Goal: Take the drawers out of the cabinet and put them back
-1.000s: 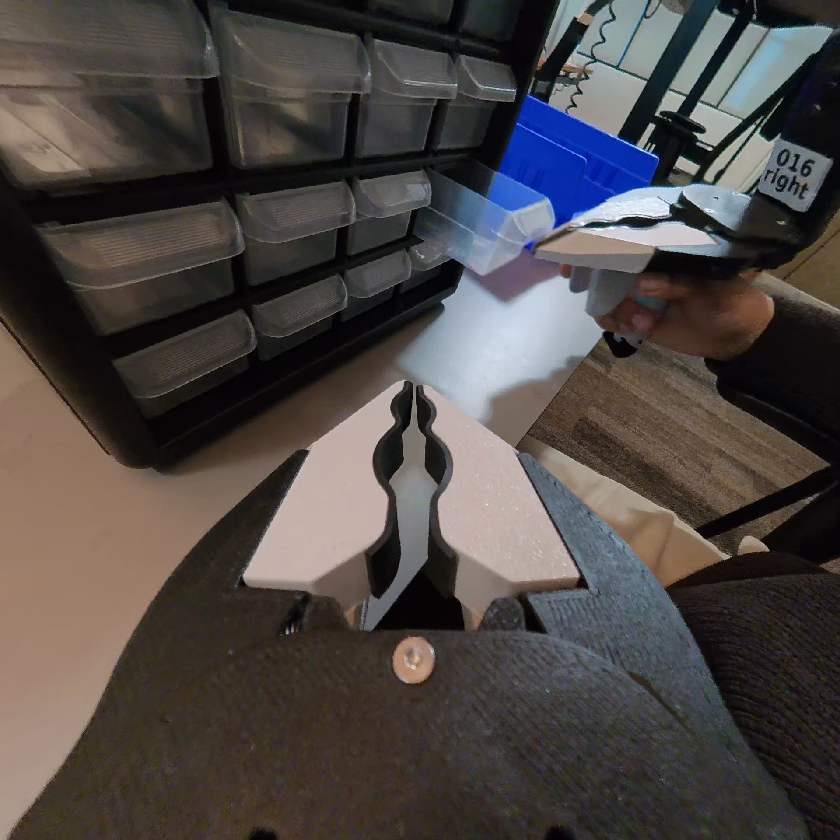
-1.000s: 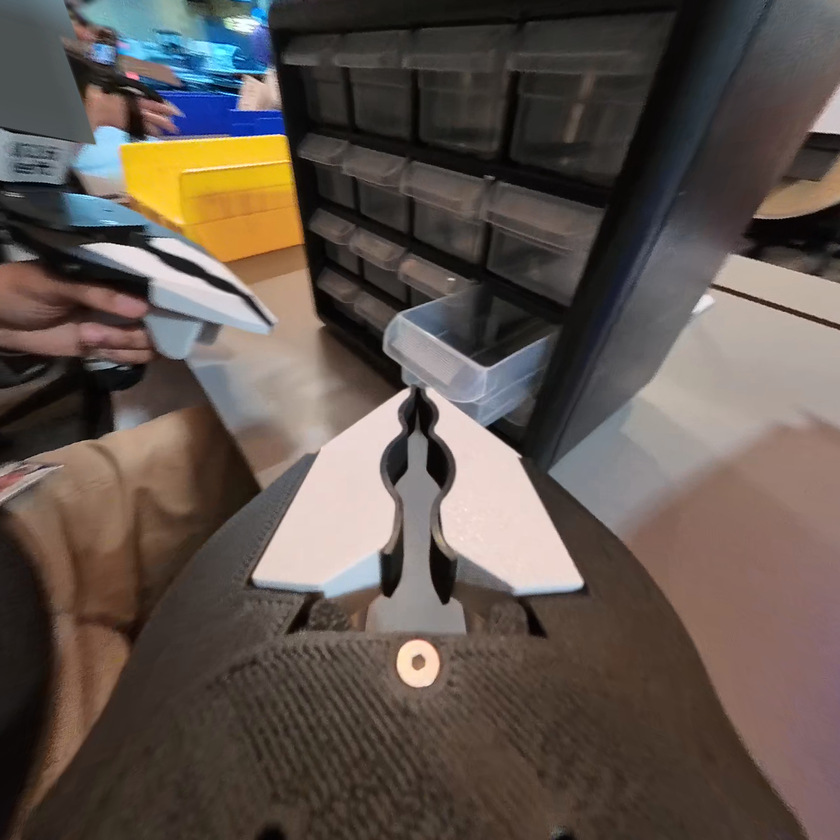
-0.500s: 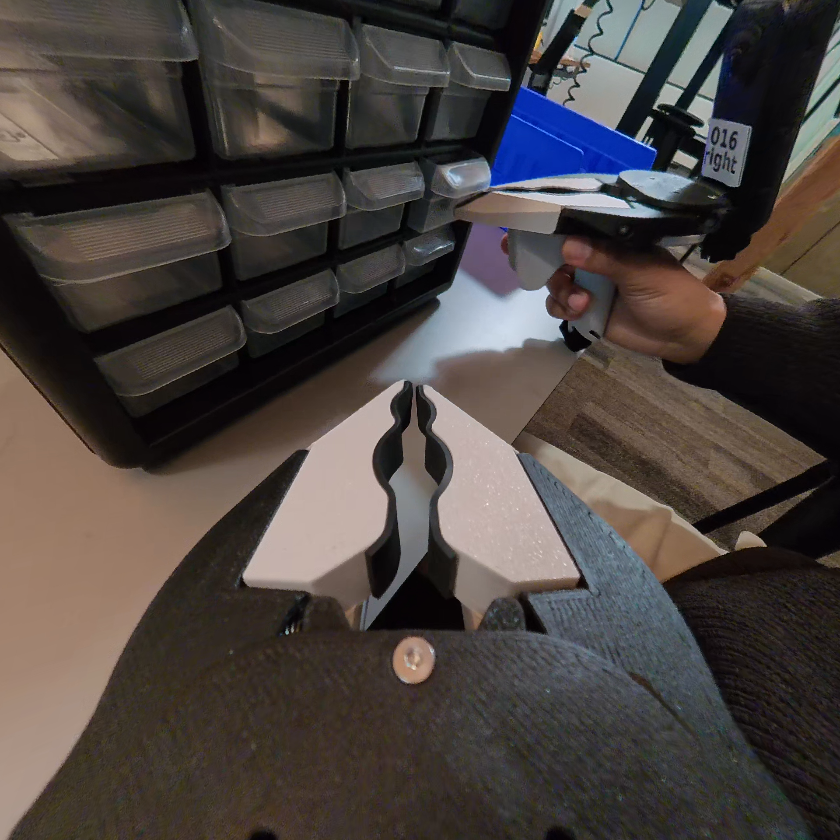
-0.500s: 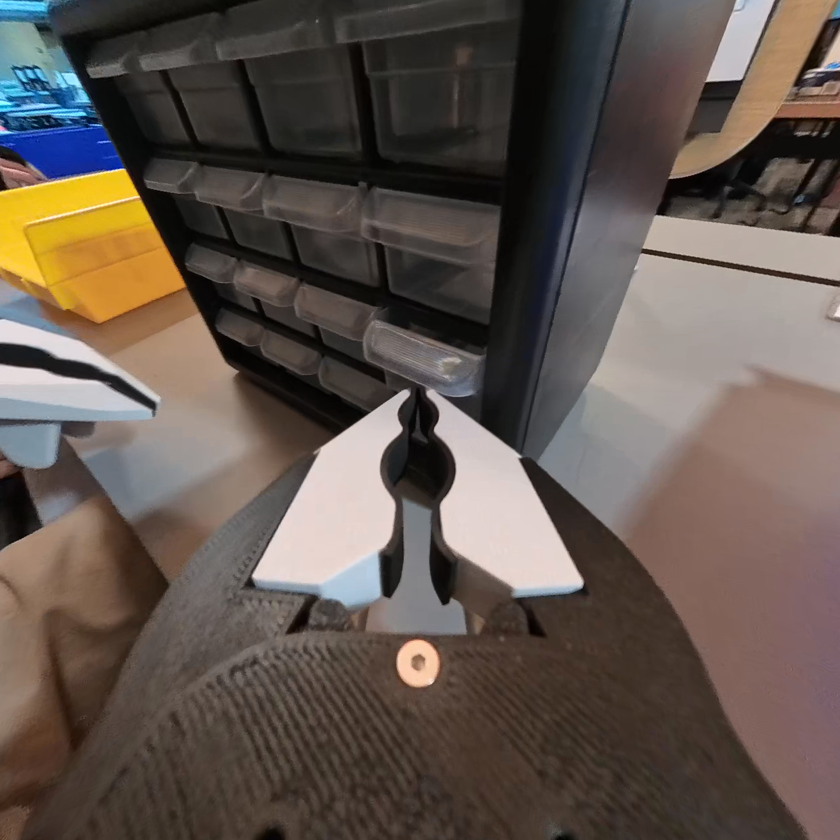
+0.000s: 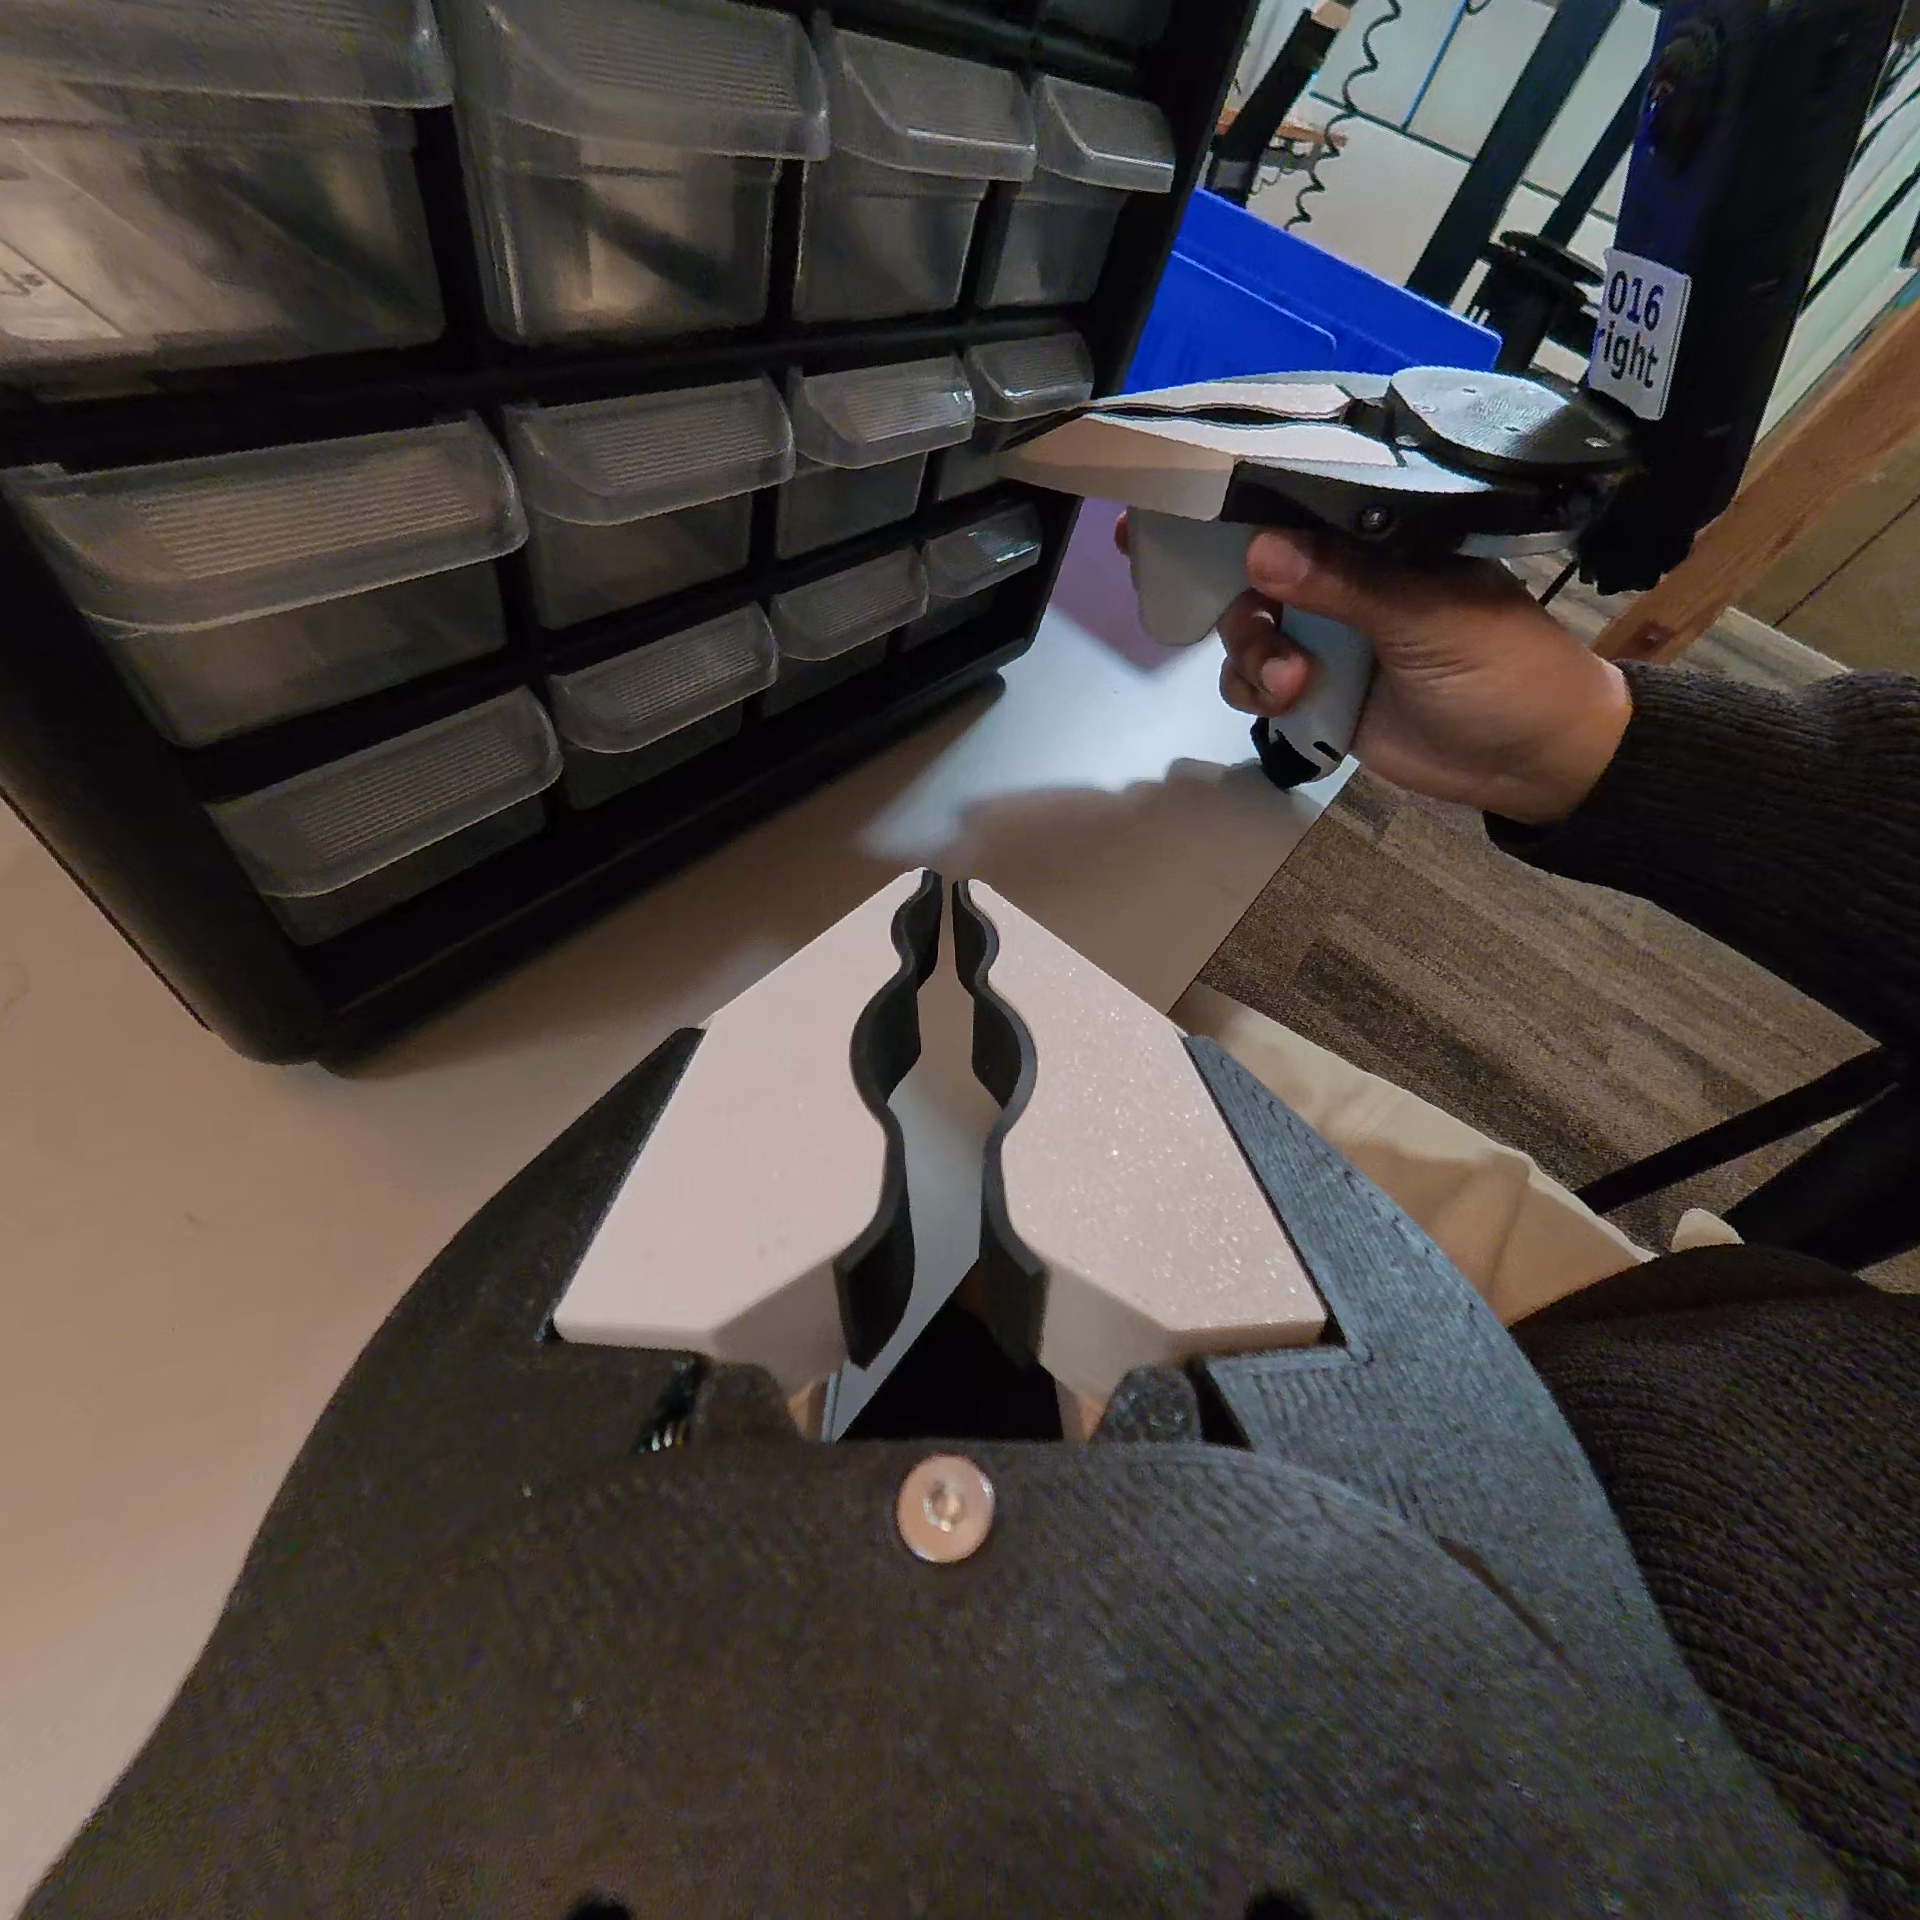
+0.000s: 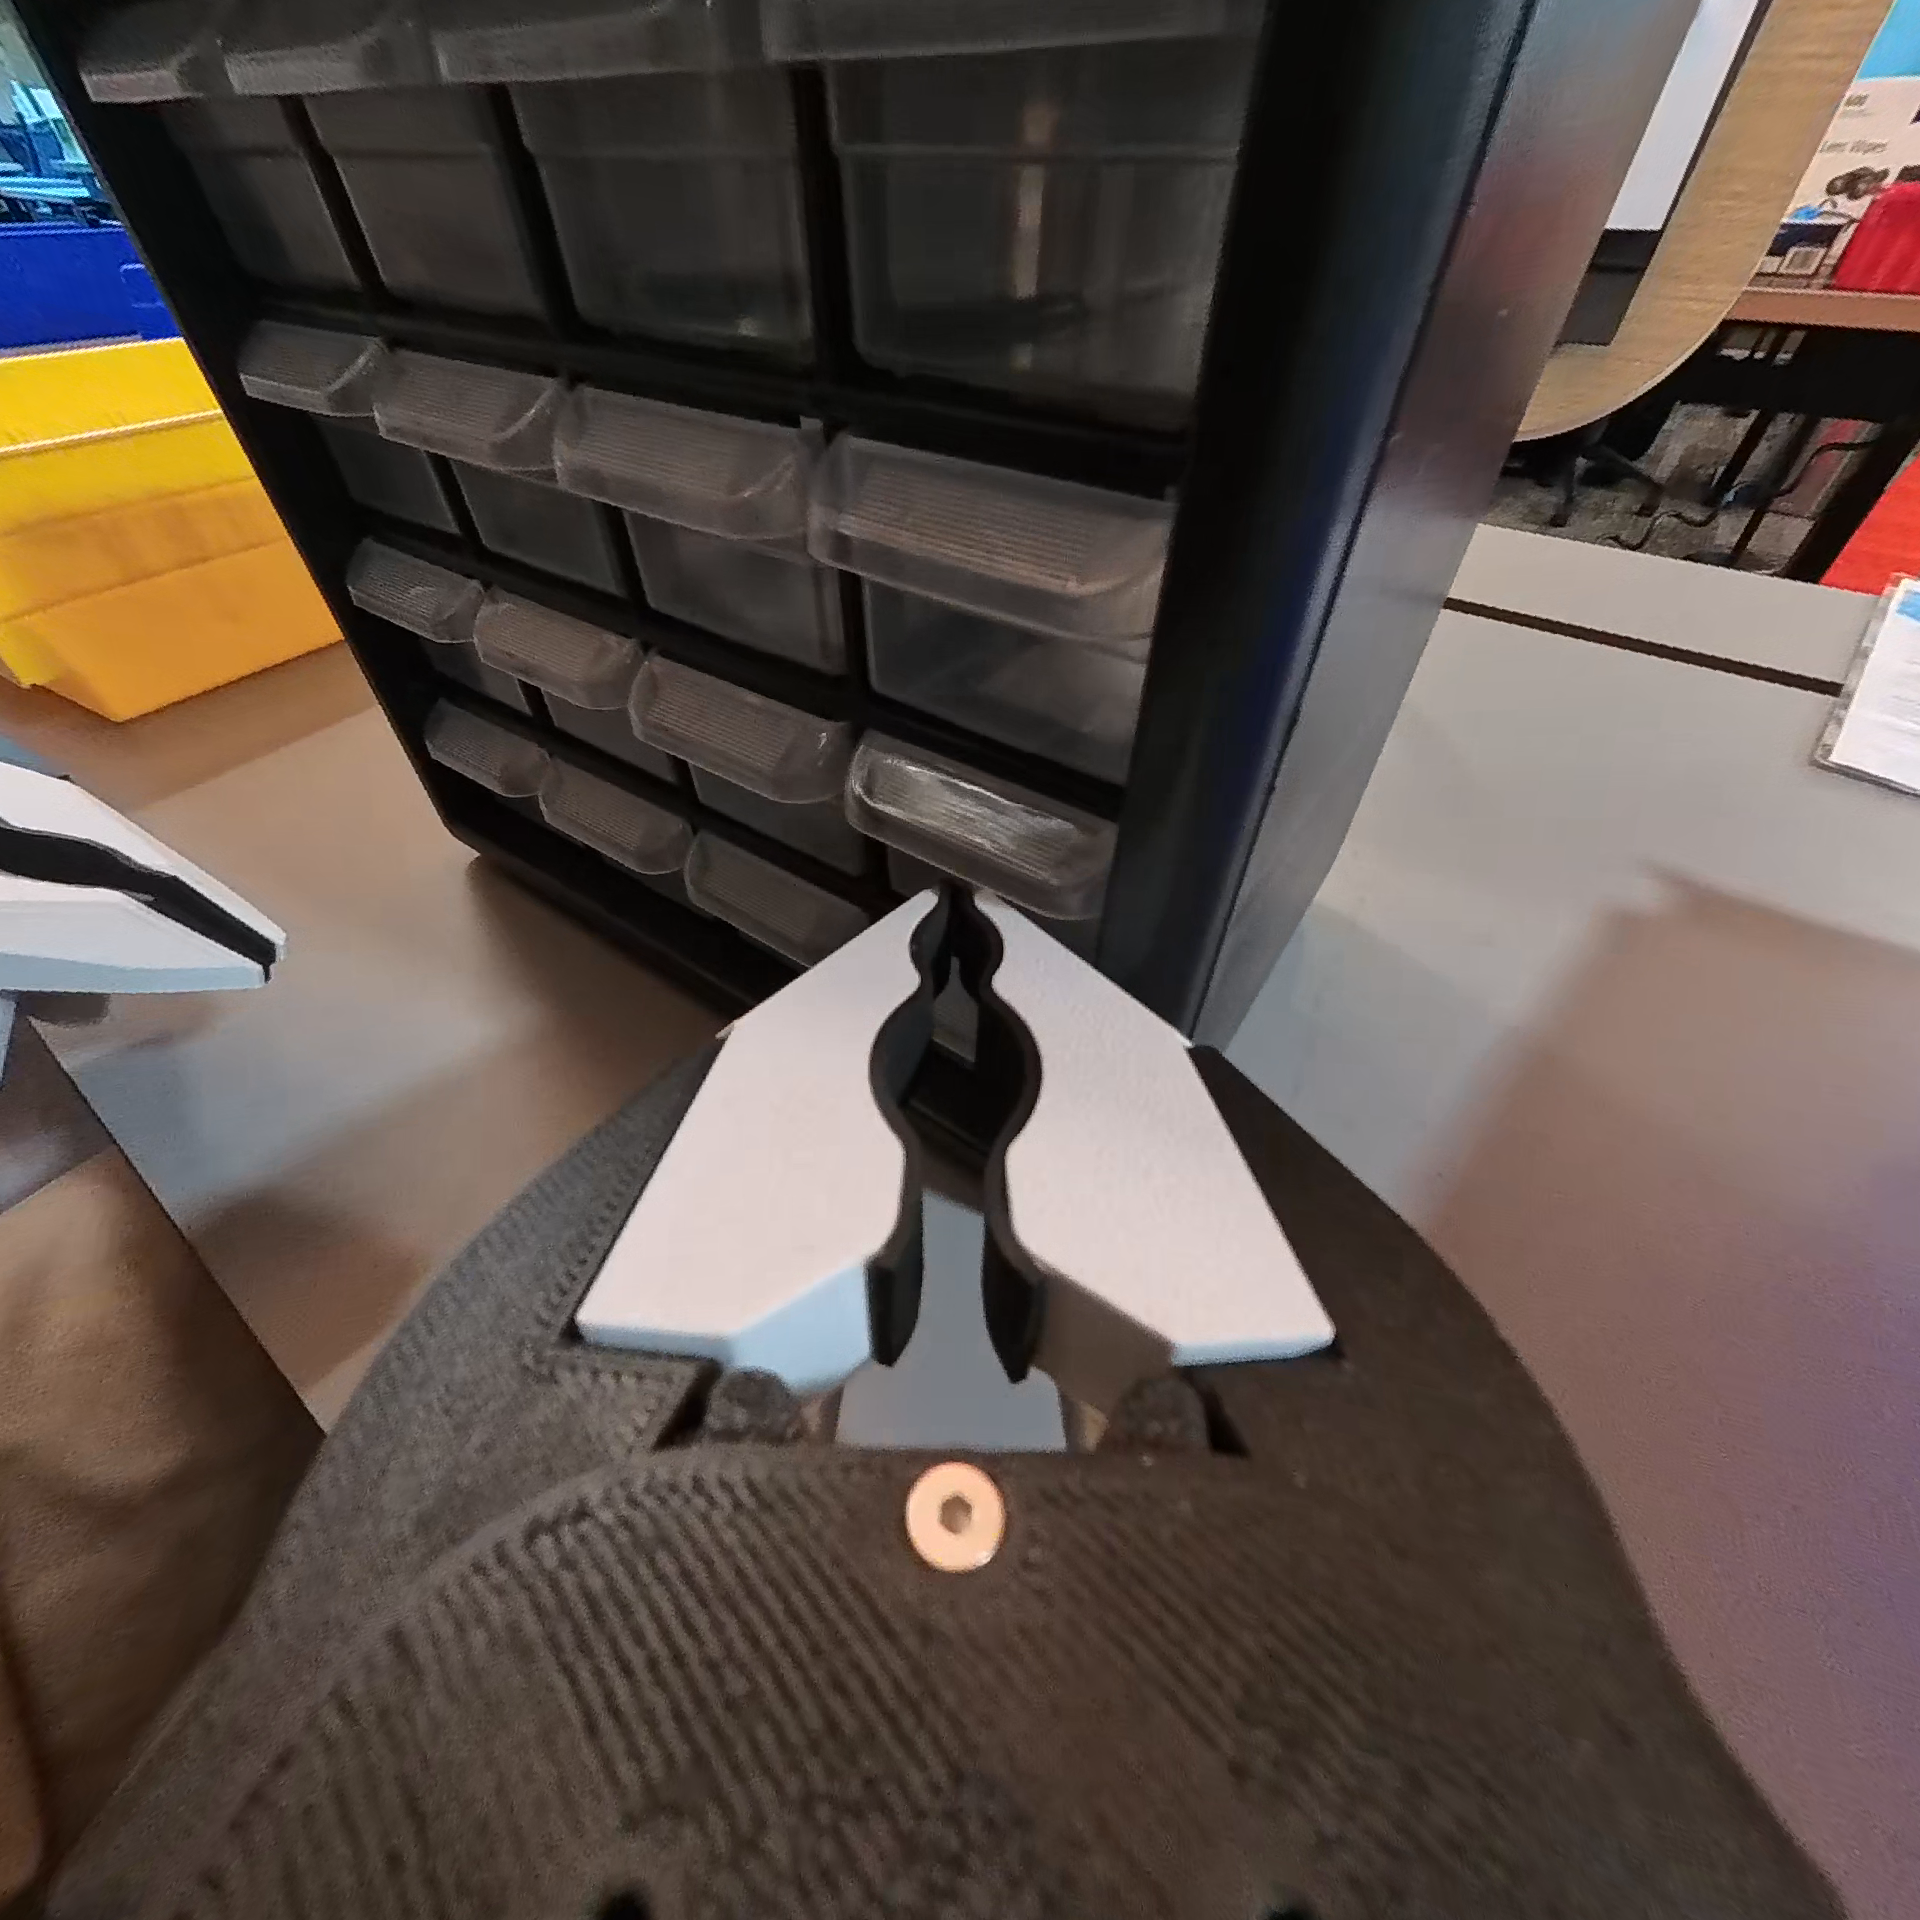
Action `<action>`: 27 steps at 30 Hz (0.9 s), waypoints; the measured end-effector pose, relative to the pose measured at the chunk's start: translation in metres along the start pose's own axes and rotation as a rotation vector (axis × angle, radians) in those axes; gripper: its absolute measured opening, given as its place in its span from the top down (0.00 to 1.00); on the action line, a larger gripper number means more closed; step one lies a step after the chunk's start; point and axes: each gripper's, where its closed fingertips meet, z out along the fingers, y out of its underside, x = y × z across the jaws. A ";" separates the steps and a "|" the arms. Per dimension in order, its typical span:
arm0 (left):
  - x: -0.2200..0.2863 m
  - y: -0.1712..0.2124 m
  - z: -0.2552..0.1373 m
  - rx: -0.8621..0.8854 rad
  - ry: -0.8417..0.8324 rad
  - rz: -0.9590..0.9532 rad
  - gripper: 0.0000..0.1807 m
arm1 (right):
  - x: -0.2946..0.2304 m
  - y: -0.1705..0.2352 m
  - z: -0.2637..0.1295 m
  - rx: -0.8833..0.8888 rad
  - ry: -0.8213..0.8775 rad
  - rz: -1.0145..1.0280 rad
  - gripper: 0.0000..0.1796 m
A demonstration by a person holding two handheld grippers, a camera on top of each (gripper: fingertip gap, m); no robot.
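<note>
Clear plastic drawer [image 6: 977,821], seated in black cabinet [image 6: 1340,499], right column. Right gripper [image 6: 951,902] nearly closed at its handle; left gripper [image 5: 945,894] narrow, empty. Reinsertion apparently finishing; next: release, withdraw.

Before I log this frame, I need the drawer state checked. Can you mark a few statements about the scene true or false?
1. The left gripper holds a drawer. False: it is shut on nothing, above the table.
2. The right gripper has its tips at a clear drawer in the cabinet's right-hand column. True.
3. A drawer lies loose on the table. False: every drawer in view sits in the cabinet.
4. A yellow bin stands past the cabinet's left side. True.
</note>
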 end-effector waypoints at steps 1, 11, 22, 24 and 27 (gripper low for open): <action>0.000 0.000 0.000 0.000 0.000 -0.001 1.00 | 0.000 0.000 0.000 0.000 0.001 -0.001 1.00; 0.000 0.000 0.000 -0.002 0.001 0.000 1.00 | 0.000 0.000 0.000 0.000 0.007 -0.009 1.00; 0.001 0.001 0.000 -0.003 0.002 0.002 1.00 | -0.001 0.000 0.000 0.002 0.006 -0.011 1.00; 0.001 0.001 0.000 -0.004 0.001 0.003 1.00 | -0.001 0.000 0.000 0.002 0.004 -0.011 1.00; 0.001 0.001 0.000 -0.004 0.002 0.003 1.00 | -0.002 0.000 0.000 0.002 0.000 -0.013 0.99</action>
